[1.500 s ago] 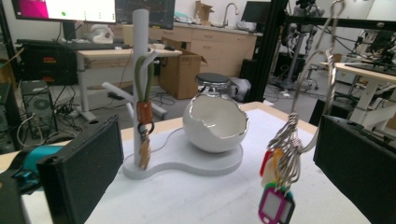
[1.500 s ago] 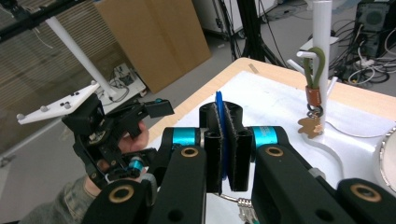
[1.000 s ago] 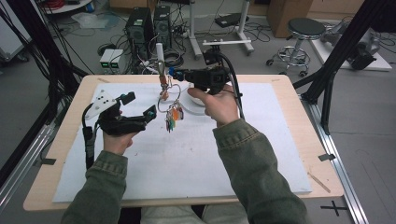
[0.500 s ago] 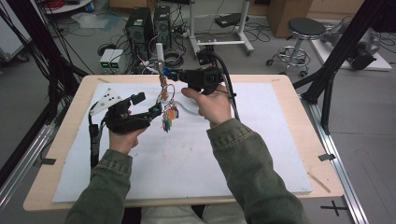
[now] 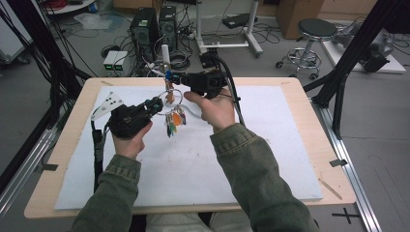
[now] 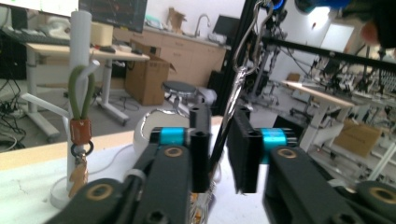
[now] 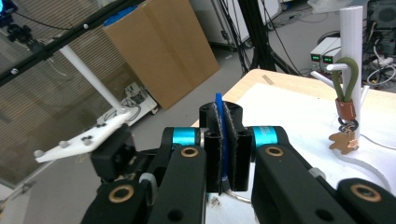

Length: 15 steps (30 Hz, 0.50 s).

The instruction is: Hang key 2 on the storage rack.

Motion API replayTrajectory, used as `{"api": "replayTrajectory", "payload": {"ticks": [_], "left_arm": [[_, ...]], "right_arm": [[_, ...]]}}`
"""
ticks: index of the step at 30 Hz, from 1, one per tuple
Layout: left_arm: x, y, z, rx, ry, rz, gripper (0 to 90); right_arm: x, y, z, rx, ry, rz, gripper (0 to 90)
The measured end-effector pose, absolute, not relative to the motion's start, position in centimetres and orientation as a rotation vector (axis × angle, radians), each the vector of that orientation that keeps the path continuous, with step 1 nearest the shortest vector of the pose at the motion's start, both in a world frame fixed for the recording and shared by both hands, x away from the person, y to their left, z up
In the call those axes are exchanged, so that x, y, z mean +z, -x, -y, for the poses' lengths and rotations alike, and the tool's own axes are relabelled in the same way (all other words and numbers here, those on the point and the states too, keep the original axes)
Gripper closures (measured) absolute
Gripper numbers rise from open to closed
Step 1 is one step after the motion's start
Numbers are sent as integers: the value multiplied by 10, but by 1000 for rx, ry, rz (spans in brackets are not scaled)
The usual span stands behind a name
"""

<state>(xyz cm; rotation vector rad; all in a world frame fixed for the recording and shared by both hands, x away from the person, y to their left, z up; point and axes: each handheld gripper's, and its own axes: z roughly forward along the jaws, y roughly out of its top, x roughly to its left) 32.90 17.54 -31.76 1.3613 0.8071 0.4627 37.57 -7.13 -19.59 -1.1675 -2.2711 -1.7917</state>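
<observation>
Nearest the person, the left claw [image 5: 155,103] has just been closing and now pinches the metal ring [image 6: 239,79] of the key bunch [image 5: 173,121], which hangs above the tabletop [image 5: 300,92] at the stand's [image 5: 166,53] 6 o'clock. Farther out, at the ring's 12 o'clock, the right claw [image 5: 175,77] is clamped on a blue tab [image 7: 219,135]. Best to keep both grips firm and steer the ring slowly toward a free peg, clear of the green loop [image 7: 346,77] already hanging there.

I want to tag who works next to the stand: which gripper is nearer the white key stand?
Right. The right gripper sits beside the white key stand near its post; the left gripper is lower, toward the person, at the hanging key bunch.
</observation>
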Motion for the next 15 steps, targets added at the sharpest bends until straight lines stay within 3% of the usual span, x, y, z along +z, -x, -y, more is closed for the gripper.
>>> {"api": "replayTrajectory", "payload": {"ticks": [9,15], "left_arm": [[-318,-332,-180,405,-1331,-804,870],[-317,-331,-186,426,-1352,-808,871]], "right_arm": [[-198,-378,71,-1810,1140,2280,861],[-200,-382,77,-1783,1162,2307,598]]}}
